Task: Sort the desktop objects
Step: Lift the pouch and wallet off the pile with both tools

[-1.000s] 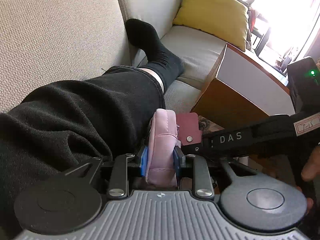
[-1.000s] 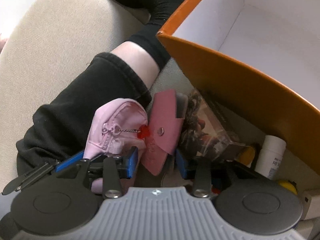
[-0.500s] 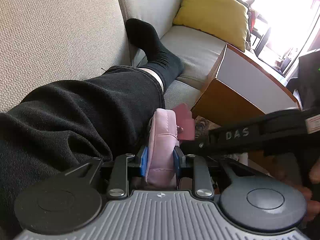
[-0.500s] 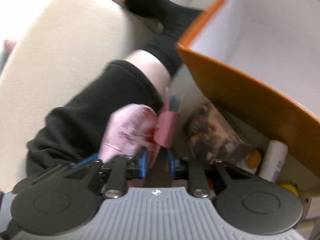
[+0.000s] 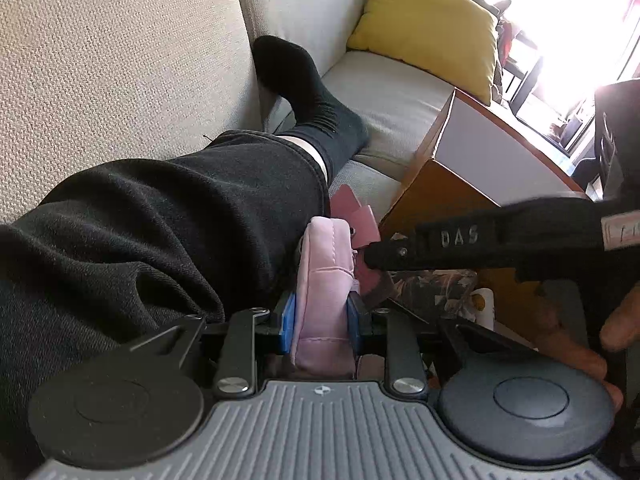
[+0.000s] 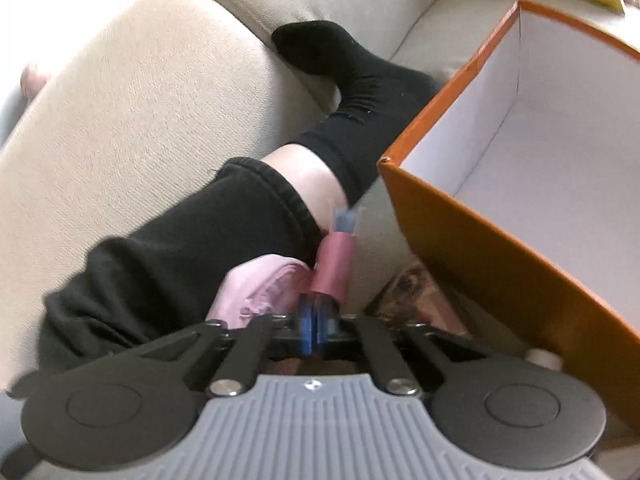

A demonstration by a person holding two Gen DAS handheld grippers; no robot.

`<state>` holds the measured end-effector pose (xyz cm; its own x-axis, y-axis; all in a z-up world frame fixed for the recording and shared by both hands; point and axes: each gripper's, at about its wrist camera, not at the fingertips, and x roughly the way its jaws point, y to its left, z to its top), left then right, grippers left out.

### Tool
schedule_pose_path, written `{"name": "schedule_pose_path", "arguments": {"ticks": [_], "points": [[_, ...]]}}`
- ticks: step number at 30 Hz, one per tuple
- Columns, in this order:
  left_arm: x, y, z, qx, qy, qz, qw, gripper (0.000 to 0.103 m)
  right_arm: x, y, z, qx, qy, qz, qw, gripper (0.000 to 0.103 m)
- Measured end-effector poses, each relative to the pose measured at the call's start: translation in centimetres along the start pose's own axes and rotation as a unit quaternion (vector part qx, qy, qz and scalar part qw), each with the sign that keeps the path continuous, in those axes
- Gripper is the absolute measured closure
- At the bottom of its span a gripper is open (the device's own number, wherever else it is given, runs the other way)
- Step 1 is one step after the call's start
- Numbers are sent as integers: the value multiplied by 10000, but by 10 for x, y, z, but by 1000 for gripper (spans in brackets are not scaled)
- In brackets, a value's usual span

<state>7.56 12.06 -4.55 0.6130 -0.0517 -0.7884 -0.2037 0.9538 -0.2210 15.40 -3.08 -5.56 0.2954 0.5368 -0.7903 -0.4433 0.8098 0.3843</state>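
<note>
**Lifting the dark-pink card wallet clear of the pink pouch**

Take the orange box (image 6: 472, 240) as the landmark; everything sits on the sofa (image 5: 120, 60) to its left. Farthest left of the box, against the person's black trouser leg (image 5: 160, 220), the left claw (image 5: 322, 320) is clamped on the pink pouch (image 5: 326, 264), its blue pads pressed into both sides. That hold looks right for the job: it should pin the pouch down while the neighbouring item comes away.

Between the pouch and the box, the right claw (image 6: 316, 320) has its jaws together on the lower edge of the dark-pink wallet (image 6: 334, 264), which stands nearly upright and touches the pouch. The grip is thin and near one end, so the wallet could swing or slip; a slow, straight lift seems wise, keeping it vertical until it is free of the pouch. The box, open and white inside, lies just to the right and is probably the place to drop it. A patterned packet (image 6: 408, 284) at the foot of the box should be left undisturbed.
</note>
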Motion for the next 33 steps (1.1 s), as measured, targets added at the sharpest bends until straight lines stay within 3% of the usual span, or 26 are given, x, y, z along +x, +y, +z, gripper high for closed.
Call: {"name": "schedule_pose_path", "arguments": {"ticks": [9, 15, 19, 23, 26, 30, 33], "points": [[1, 1, 0, -68, -26, -45, 10000, 75, -10, -19, -5, 91, 55, 45, 9999, 101], [6, 0, -1, -15, -18, -20, 10000, 76, -16, -49, -2, 295, -37, 131, 9995, 95], [8, 0, -1, 0, 1, -21, 10000, 76, -14, -53, 5, 286, -124, 82, 9995, 66], [8, 0, -1, -2, 1, -20, 10000, 76, -1, -53, 9, 215, -5, 158, 9996, 66], [8, 1, -1, -6, 4, -28, 10000, 76, 12, -50, 10, 168, 44, -119, 9998, 63], [8, 1, -1, 5, 15, -31, 10000, 76, 28, -51, 11, 232, 113, -75, 9996, 63], [9, 2, -1, -9, 26, -45, 10000, 76, 34, -50, 13, 301, 207, -128, 9992, 72]]}}
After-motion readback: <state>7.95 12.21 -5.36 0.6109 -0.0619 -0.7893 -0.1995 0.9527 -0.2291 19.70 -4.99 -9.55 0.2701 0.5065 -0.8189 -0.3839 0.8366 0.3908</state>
